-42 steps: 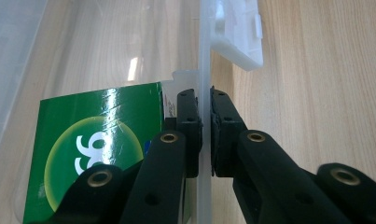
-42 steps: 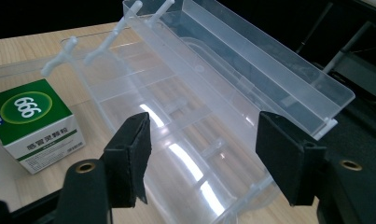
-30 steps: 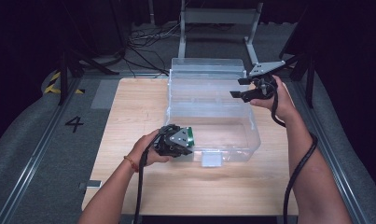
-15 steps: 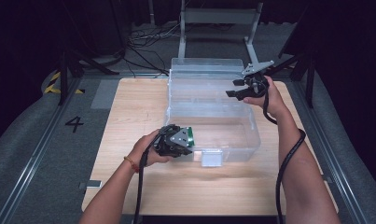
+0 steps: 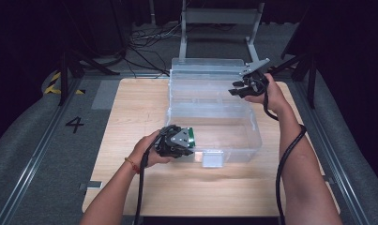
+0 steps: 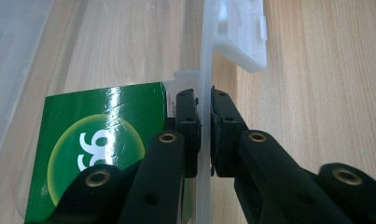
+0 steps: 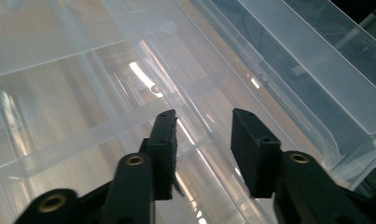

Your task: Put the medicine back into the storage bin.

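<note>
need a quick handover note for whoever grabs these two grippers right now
Left gripper: shut on the near wall of the clear plastic bin, close to its latch, steadying it.
Right gripper: jaws have just been closing, with nothing pinched yet; it hovers over the bin's far right side by the hinged lid, which stands open behind the bin.
Things: the bin sits on the wooden table; a green box lies inside at the near left corner, right behind the left jaws.
Done: box is in the bin.
Left: probably take hold of the lid, swing it shut and latch it.
</note>
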Tool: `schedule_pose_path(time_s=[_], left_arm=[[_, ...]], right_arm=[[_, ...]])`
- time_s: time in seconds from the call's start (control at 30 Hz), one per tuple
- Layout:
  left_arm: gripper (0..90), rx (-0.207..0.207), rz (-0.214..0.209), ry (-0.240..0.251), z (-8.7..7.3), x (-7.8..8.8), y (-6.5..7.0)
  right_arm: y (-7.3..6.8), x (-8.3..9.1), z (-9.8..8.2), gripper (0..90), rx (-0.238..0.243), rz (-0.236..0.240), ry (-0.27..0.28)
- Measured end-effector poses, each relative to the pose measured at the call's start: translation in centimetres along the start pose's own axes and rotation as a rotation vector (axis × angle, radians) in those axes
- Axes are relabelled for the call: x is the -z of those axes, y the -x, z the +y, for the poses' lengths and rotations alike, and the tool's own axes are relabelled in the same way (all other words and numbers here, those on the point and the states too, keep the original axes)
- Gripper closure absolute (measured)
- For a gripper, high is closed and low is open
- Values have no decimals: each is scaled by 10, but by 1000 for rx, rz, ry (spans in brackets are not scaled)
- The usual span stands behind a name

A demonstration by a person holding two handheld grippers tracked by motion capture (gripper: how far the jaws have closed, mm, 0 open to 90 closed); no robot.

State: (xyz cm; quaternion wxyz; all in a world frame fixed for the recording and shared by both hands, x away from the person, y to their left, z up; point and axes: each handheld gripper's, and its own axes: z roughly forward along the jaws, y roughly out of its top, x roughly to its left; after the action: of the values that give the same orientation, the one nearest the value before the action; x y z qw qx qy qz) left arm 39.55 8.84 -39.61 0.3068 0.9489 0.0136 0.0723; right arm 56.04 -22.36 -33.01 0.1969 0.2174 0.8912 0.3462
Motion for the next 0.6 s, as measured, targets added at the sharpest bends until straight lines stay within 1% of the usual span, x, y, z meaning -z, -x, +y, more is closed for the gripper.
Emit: schedule_pose_path(time_s=[0.07, 0.1, 0.23, 0.3, 0.33, 0.37, 0.5, 0.53, 0.57, 0.6], left_arm=[[838, 5, 2, -1, 0, 0, 0], [837, 7, 0, -8, 1, 0, 1], [837, 6, 2, -2, 1, 0, 0], [836, 6, 2, -2, 1, 0, 1], [837, 7, -1, -5, 1, 0, 0], [836, 8, 1, -2, 1, 0, 0], [834, 11, 8, -3, 1, 0, 1], [834, 11, 8, -3, 1, 0, 1], [834, 10, 7, -3, 1, 0, 1], [835, 11, 8, -3, 1, 0, 1]], right_arm=[[3, 1, 2, 677, 23, 18, -23], [3, 1, 4, 686, 44, 18, -36], [1, -1, 12, 726, 122, 19, -94], [1, -1, 14, 731, 128, 19, -103], [2, -2, 17, 755, 163, 33, -129], [2, -2, 18, 764, 172, 40, -136], [4, -4, 25, 806, 235, 73, -178], [4, -4, 25, 806, 235, 73, -178], [3, -3, 28, 827, 272, 80, -198], [3, -3, 29, 833, 274, 87, -205]])
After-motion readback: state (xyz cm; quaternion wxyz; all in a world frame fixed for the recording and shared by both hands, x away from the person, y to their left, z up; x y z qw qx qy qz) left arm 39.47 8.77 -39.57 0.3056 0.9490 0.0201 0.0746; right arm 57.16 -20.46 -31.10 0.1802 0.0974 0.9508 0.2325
